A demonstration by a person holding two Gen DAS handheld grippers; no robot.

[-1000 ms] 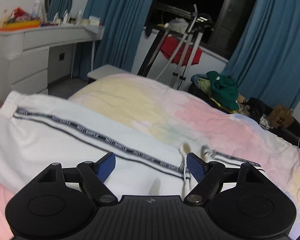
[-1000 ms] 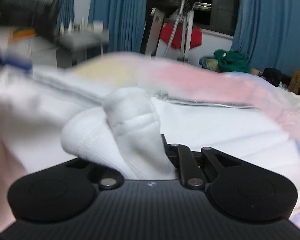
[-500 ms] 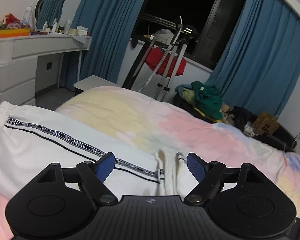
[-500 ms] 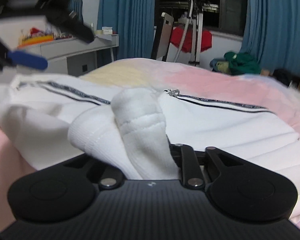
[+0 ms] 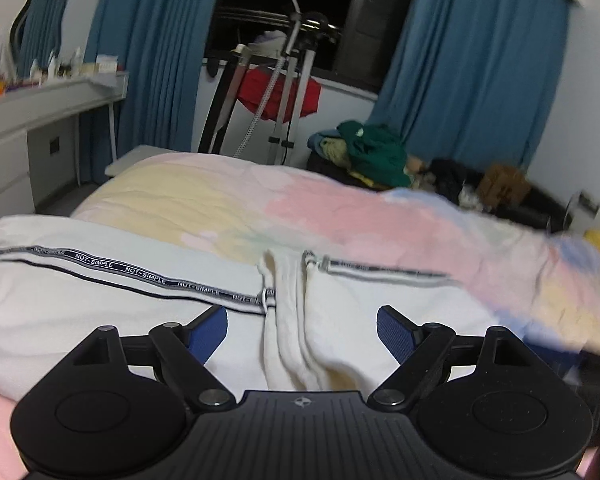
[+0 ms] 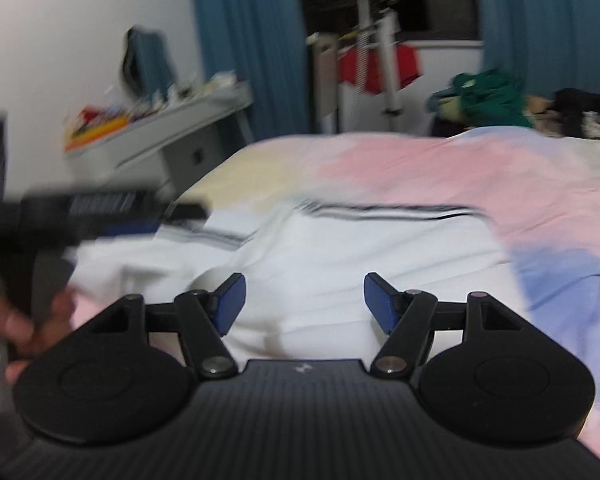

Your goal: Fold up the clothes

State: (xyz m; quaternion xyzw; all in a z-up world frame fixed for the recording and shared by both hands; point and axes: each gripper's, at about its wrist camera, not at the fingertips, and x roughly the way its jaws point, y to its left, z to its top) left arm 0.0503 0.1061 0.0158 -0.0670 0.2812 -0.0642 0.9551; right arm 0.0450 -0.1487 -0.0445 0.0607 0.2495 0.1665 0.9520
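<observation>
White trousers (image 5: 100,304) with a black lettered side stripe lie across the pastel bedspread (image 5: 340,216). In the left wrist view a ribbed cuff (image 5: 288,320) lies over the fabric between my fingers. My left gripper (image 5: 302,330) is open and empty just above the cloth. In the blurred right wrist view the trousers (image 6: 340,256) lie flat in front. My right gripper (image 6: 304,300) is open and empty above them. The left gripper's body (image 6: 80,216) shows at that view's left edge.
A white dressing table (image 5: 28,120) with clutter stands at the left. A drying rack (image 5: 280,92) with a red cloth stands by the dark window. A pile of green and dark clothes (image 5: 372,152) lies beyond the bed's far right side.
My right gripper has let go of the white cuff and opened, and it has pulled back to the right. The left gripper has shifted slightly; the cuff now lies on the trousers.
</observation>
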